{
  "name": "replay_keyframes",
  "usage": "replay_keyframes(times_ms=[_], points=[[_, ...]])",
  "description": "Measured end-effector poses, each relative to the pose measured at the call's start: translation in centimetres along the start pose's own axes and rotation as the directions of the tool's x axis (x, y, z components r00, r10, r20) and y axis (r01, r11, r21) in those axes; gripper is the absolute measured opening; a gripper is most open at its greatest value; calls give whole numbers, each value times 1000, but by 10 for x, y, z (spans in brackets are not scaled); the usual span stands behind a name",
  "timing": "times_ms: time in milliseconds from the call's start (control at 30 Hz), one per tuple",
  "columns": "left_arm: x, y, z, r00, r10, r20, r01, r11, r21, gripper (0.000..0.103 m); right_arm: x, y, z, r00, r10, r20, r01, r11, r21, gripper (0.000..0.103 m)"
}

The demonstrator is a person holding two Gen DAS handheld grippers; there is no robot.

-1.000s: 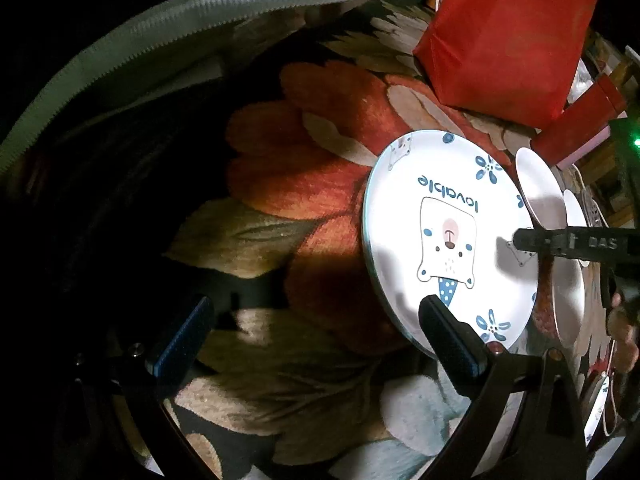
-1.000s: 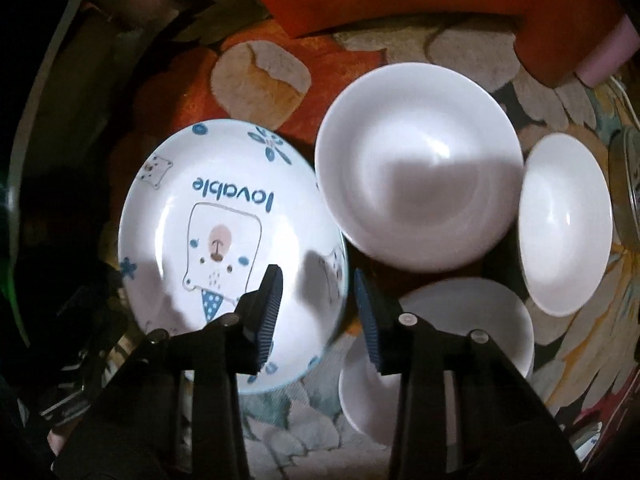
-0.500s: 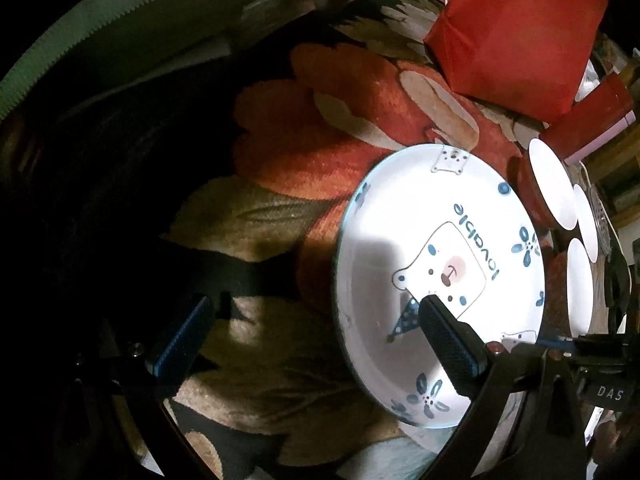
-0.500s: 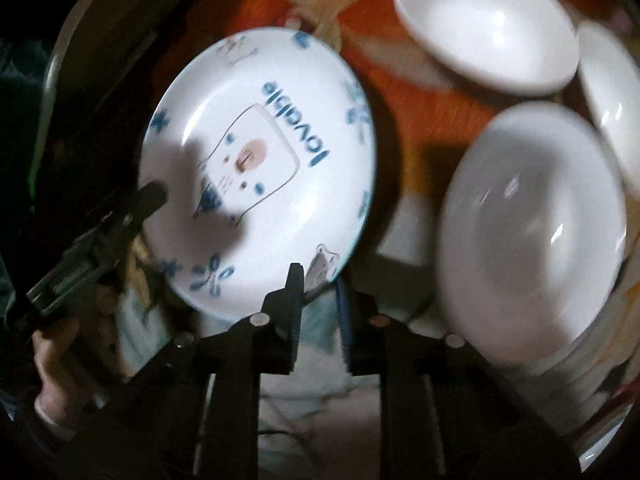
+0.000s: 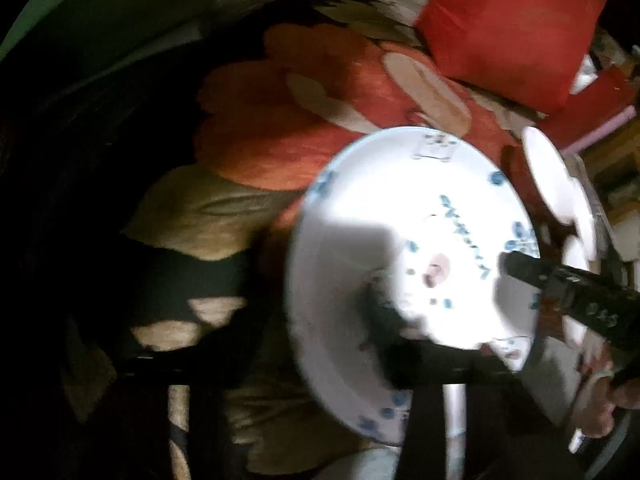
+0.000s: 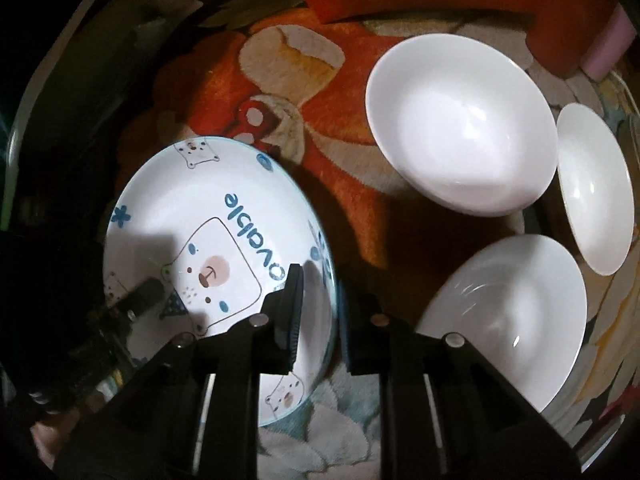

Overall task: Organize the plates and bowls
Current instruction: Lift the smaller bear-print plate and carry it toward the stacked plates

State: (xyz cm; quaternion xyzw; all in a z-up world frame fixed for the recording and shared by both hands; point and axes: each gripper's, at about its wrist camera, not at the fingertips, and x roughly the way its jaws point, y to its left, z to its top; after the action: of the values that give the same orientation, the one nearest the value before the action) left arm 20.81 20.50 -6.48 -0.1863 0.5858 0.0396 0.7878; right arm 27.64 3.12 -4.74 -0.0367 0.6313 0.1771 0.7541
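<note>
A white plate with a blue bear print (image 6: 224, 216) lies at the left of the floral cloth. My right gripper (image 6: 322, 316) is shut on its right rim, one finger inside the plate and one outside. In the blurred left wrist view the same plate (image 5: 400, 208) fills the middle. My left gripper (image 5: 316, 320) straddles its near-left rim with jaws closing, and one dark finger (image 5: 380, 312) lies over the plate's inside. The blur hides whether the pads touch. Three plain white bowls stand to the right: a large one (image 6: 460, 124), a small one (image 6: 596, 188) and a near one (image 6: 512, 320).
A red bag (image 5: 508, 28) stands at the back of the floral cloth (image 6: 280, 80). A red and pink box (image 6: 580, 36) stands behind the bowls. A person's hand (image 5: 600, 412) holds the right gripper. Dark surroundings lie beyond the cloth's left edge.
The right jaws have narrowed onto the bear plate's rim. The left jaws have come in from wide open, and the plate has turned and shifted left until its rim lies between them.
</note>
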Motion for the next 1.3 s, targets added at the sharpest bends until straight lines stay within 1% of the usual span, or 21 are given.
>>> replay_keyframes(times_ms=[33,200,367,400,467,533,667,767,1033,1133,1300], points=[[-1,0,-1,1000,7,-2,-7,1000,7,32,0,0,-1,1000,-3,-3,3,1000,-4,12],[-6,7,-13,1000,-21,-8,21,1000,0,32,-7,-8,-6,999,39,-17,-39,999,-12,10],[-27,2,-29,1000,-23,14,22,999,46,32,-17,-11,-23,997,68,-19,-69,997,-29,10],[-32,-2,-31,1000,-23,20,22,998,62,32,-19,-14,-18,997,73,-18,-73,997,-28,10],[-41,-10,-34,999,-29,29,26,995,92,32,-26,-15,-24,997,76,-15,-77,997,-25,10],[-49,-21,-35,999,-42,34,38,992,117,32,-34,-15,-41,997,75,-12,-75,997,-18,10],[-69,-49,-41,997,-72,32,65,983,174,32,-64,-29,-56,998,63,3,-63,998,9,10],[-83,-76,-46,995,-92,35,82,973,216,32,-93,-45,-75,999,49,19,-50,998,37,10],[-113,-146,-59,988,-146,41,127,944,305,32,-162,-96,-117,997,10,74,-20,991,131,10],[-119,-174,-66,986,-164,35,142,931,336,32,-184,-116,-137,996,1,94,-18,984,180,10],[-123,-218,-84,986,-167,11,148,902,406,32,-210,-151,-172,993,-13,119,-21,961,274,10]])
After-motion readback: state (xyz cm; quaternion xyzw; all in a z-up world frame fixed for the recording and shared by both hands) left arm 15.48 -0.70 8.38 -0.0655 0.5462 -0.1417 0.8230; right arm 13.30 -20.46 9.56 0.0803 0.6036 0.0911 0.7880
